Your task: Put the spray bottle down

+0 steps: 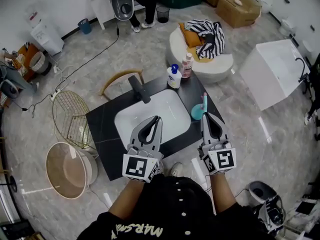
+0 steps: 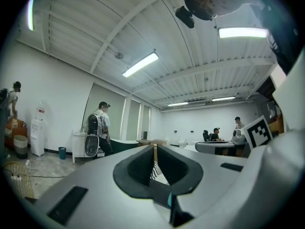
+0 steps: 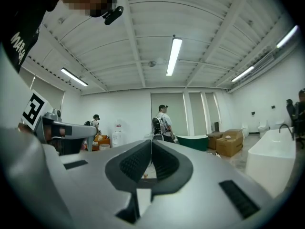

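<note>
From the head view, the white sink basin sat sunk in a black counter, with a black faucet at its far rim. The spray bottle, which seemed to be the teal vessel with a pink top, stood on the counter just beside the basin's right edge, free of both grippers. Beyond the basin's far right corner stood a white bottle with a blue cap and, touching or nearly touching it, a pink bottle. The left gripper hung over the basin's near half, and the right gripper hung just right of the basin, close to the spray bottle but apart from it. A gold wire basket lay on the floor left of the basin. In the left gripper view, the left gripper had its jaws brought together at the tips with nothing held between them, and a person with a backpack stood far off in the room. In the right gripper view, the right gripper likewise had its jaws pressed together and empty, with a white bathtub at the right and cardboard boxes beyond
</note>
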The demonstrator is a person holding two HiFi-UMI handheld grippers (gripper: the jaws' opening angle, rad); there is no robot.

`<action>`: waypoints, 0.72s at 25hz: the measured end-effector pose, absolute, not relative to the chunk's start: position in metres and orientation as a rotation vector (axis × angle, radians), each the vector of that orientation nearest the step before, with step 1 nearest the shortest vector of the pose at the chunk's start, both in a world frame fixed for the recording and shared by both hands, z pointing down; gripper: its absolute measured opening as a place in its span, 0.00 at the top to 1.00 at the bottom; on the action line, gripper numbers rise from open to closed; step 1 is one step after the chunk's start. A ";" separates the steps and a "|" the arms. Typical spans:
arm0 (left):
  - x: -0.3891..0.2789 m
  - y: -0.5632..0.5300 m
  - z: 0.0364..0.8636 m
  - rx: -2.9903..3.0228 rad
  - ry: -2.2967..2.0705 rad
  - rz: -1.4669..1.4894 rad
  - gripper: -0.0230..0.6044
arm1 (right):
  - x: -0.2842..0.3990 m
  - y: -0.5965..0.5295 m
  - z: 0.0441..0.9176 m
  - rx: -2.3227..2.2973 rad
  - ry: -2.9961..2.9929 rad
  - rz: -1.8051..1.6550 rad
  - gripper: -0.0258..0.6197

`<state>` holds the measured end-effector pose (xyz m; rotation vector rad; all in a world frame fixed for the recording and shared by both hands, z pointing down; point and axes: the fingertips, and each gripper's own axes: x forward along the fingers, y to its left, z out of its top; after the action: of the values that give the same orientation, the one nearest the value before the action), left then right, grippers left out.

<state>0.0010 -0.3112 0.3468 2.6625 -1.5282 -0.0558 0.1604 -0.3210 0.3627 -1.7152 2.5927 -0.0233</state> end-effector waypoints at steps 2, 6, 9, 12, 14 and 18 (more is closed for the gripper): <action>-0.001 -0.312 0.342 2.666 -1.542 -0.064 0.92 | 0.155 -0.320 0.356 -1.700 2.593 -0.006 0.96; -0.008 -0.313 0.334 2.644 -1.575 -0.066 0.92 | 0.150 -0.318 0.346 -1.685 2.588 0.013 0.96; -0.015 -0.315 0.331 2.633 -1.610 -0.072 0.92 | 0.150 -0.318 0.343 -1.681 2.592 0.021 0.96; -0.020 -0.314 0.330 2.628 -1.639 -0.083 0.92 | 0.151 -0.316 0.339 -1.664 2.583 0.032 0.96; -0.024 -0.316 0.329 2.627 -1.656 -0.087 0.92 | 0.152 -0.318 0.337 -1.655 2.574 0.035 0.96; -0.024 -0.317 0.328 2.632 -1.662 -0.081 0.92 | 0.153 -0.320 0.339 -1.660 2.582 0.024 0.96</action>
<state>-0.0242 -0.3171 0.3284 2.6318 -1.6617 -0.0806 0.1528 -0.3201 0.3386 -1.6602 2.5821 0.0237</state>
